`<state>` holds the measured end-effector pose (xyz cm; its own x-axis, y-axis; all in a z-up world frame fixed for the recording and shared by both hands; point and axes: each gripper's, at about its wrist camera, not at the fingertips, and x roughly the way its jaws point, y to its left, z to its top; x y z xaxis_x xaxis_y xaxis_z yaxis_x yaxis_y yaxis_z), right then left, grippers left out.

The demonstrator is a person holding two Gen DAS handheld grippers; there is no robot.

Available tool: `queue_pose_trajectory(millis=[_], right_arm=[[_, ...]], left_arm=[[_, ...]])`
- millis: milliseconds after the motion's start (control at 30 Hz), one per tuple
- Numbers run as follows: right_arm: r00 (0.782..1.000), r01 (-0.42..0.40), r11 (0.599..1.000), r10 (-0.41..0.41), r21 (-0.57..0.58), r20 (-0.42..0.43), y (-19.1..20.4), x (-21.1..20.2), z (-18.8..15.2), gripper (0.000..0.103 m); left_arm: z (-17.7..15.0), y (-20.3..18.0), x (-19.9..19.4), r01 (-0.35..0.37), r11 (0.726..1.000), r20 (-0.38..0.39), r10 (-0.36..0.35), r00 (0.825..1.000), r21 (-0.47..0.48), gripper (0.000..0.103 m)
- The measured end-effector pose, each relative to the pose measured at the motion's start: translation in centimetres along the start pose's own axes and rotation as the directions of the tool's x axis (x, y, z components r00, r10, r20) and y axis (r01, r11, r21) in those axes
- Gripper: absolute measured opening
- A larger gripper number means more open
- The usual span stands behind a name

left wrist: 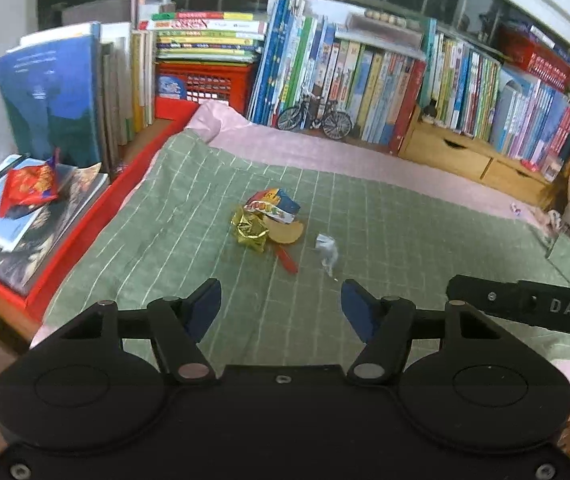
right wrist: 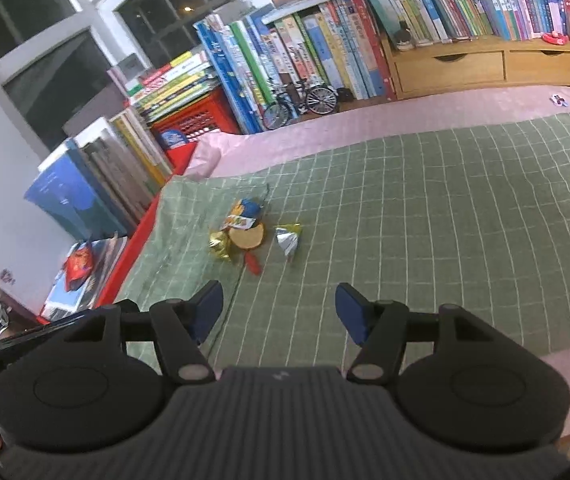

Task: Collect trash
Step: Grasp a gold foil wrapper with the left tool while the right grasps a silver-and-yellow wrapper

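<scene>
Two handheld grippers hover low over a green checked cloth (left wrist: 385, 216) spread on a pink sheet, with shelves of books across the top of both frames. The left gripper (left wrist: 281, 306) fills the bottom of its view, its blue-padded fingers (left wrist: 207, 304) spread wide and holding nothing; the right gripper (right wrist: 278, 308) sits the same way at the bottom of its view, fingers apart and empty. The trash lies in the middle of each frame, ahead of both grippers and not yet touched: a crumpled gold foil wrapper (left wrist: 248, 230), a colourful snack packet (left wrist: 272, 205) just behind it, a round tan disc (left wrist: 283, 231) touching both, a small red strip (left wrist: 287, 261) poking out below, and a silver wrapper (left wrist: 327, 251) lying slightly apart to the right. A red snack bag (left wrist: 25, 189) sits separately on a stack of books (left wrist: 45, 220) at the left edge of the frame. The main risk appears to be the clustering: fingers closing on the gold foil may drag or scatter the disc and packet pressed against it. The thin red strip lies flat, so fingers may pinch up the soft cloth instead. Light foil can slip from the pads. The red bag, off to the side, is easily overlooked.
</scene>
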<state>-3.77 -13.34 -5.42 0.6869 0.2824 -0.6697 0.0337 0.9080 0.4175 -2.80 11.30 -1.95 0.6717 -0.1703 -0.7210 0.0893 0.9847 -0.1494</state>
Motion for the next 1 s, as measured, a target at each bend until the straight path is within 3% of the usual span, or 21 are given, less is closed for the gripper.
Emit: queue_pose_trajectory(millis=[267,500,700,800,1000], right_arm=[[0.990,0.130,0.989,-0.126,0.070,-0.060,2.8,6.2,0.6,0.073],[0.963,0.247,0.966,-0.237,0.070,-0.131,4.3,13.3,1.2,0.072],[0.942,0.302,0.952,-0.290,0.055,-0.167,4.5,17.6,2.4,0.072],[0.936,0.315,0.948,-0.302,0.050,-0.180,4.5,19.3,3.0,0.072],[0.929,0.315,0.949,-0.309,0.001,-0.202,4.8,22.4,4.0,0.070]], left_arm=[[4.3,4.4,11.0,0.084,0.996,-0.101,-0.083,0.991,0.002,0.063],[5.3,6.5,19.7,0.132,0.991,-0.190,-0.127,0.974,0.016,0.059],[5.7,7.5,23.4,0.179,0.983,-0.208,-0.182,0.961,-0.034,0.052],[6.1,7.6,24.2,0.217,0.975,-0.220,-0.221,0.950,-0.041,0.043],[6.7,8.3,24.5,0.239,0.969,-0.222,-0.245,0.944,-0.052,0.038]])
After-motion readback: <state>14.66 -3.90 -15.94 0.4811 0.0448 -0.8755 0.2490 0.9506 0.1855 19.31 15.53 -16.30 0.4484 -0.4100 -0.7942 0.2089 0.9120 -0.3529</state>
